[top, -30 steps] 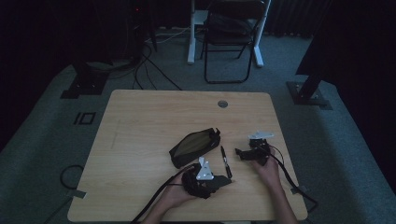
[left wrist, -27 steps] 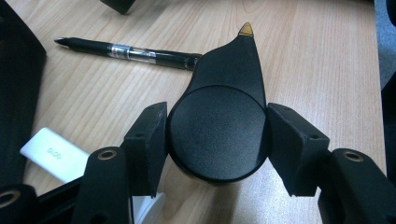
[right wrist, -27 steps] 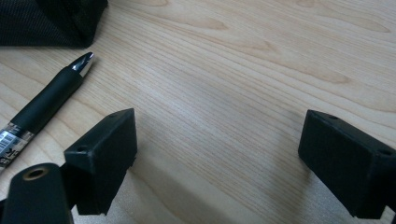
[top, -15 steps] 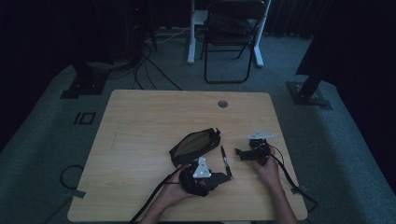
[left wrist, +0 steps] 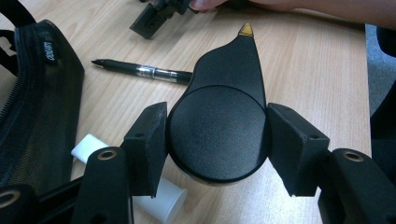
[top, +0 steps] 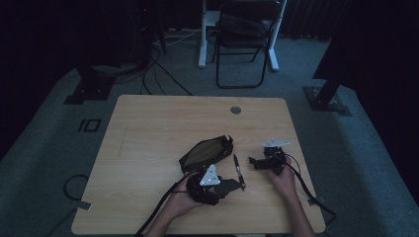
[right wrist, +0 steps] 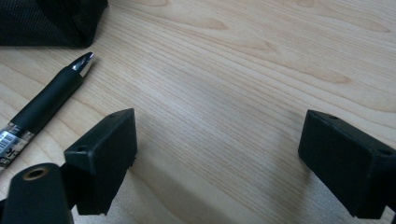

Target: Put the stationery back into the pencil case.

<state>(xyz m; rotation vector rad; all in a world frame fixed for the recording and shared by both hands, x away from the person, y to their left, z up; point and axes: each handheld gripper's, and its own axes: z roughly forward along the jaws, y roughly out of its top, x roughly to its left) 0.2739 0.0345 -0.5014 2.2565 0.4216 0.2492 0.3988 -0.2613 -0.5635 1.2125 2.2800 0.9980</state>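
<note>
My left gripper (left wrist: 217, 135) is shut on a black teardrop-shaped dispenser (left wrist: 224, 88) with a yellow tip; both pads press its round body. In the high view this gripper (top: 222, 183) sits near the table's front edge with the dispenser (top: 231, 186) pointing right. A black pen (top: 238, 171) lies just beyond it, beside a black mesh pouch (top: 206, 152). My right gripper (top: 256, 162) rests on the table to the right of the pen. Its jaws (right wrist: 219, 158) stand open with bare wood between them, and the pen's tip (right wrist: 81, 63) lies to their left.
A white cylindrical piece (left wrist: 161, 200) lies on the wooden table (top: 148, 128) under my left gripper, next to the pouch (left wrist: 32, 102). A round grommet hole (top: 235, 109) sits near the far edge. A folding chair (top: 244, 44) and cables stand on the floor beyond.
</note>
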